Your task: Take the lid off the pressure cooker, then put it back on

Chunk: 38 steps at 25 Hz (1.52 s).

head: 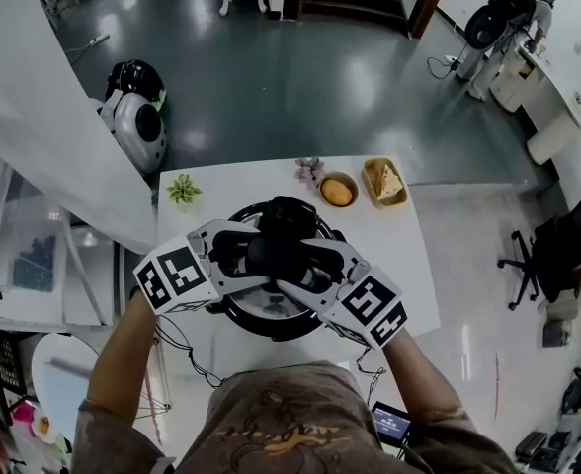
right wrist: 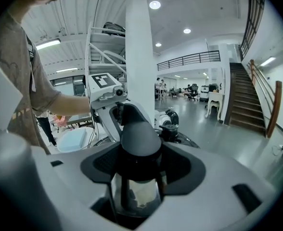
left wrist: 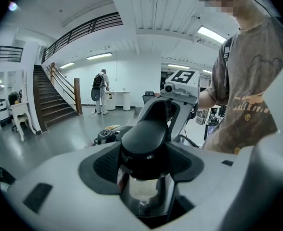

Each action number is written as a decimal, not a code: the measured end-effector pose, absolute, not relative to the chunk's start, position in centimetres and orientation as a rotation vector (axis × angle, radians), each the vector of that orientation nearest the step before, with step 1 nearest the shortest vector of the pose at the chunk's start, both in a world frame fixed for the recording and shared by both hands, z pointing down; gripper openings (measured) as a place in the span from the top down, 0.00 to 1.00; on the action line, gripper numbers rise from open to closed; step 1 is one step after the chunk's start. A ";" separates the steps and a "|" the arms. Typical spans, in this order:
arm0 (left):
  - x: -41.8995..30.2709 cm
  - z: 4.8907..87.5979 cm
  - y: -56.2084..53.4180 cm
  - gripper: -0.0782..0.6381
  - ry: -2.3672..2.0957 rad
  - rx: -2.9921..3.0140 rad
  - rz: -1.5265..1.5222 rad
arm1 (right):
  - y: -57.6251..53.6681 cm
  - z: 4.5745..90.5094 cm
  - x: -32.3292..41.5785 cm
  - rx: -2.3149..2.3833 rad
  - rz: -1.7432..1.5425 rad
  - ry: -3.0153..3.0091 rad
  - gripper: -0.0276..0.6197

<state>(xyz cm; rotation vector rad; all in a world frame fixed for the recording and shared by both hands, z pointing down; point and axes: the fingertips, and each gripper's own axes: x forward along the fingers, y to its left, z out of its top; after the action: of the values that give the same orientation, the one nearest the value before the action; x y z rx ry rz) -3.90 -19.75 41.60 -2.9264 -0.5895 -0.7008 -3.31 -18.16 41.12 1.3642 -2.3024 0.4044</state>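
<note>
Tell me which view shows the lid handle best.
Right gripper view: the lid handle fills the centre, clamped between the pads. Left gripper view shows it similarly close. Head view shows only its top between the left gripper and right gripper.

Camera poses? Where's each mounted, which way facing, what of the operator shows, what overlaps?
Head view: on the head, steeply down at table and pressure cooker; forearms, left gripper, right gripper show.
Left gripper view: on left gripper, along its jaws, closed on the lid handle; torso at right.
Right gripper view: on right gripper, same handle from the opposite side; torso and arm at left.
Shared: all see the handle; each gripper view sees the other gripper.
</note>
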 end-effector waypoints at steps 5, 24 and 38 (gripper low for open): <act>-3.9 41.6 -19.6 0.51 -0.537 -2.950 -0.705 | -18.0 41.3 -3.2 1.297 0.378 -2.328 0.55; -3.9 42.4 -18.4 0.52 0.024 -3.064 -0.753 | -17.4 42.6 -2.5 0.769 0.235 -2.537 0.54; -4.7 42.8 -18.3 0.52 0.404 -3.137 -0.800 | -17.8 42.8 -3.2 0.435 0.169 -2.602 0.53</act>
<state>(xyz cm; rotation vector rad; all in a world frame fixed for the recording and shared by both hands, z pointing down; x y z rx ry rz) -4.74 -18.30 42.78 -3.1371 0.4040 -0.8005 -3.25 -17.84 42.84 0.4351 -2.6016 0.1688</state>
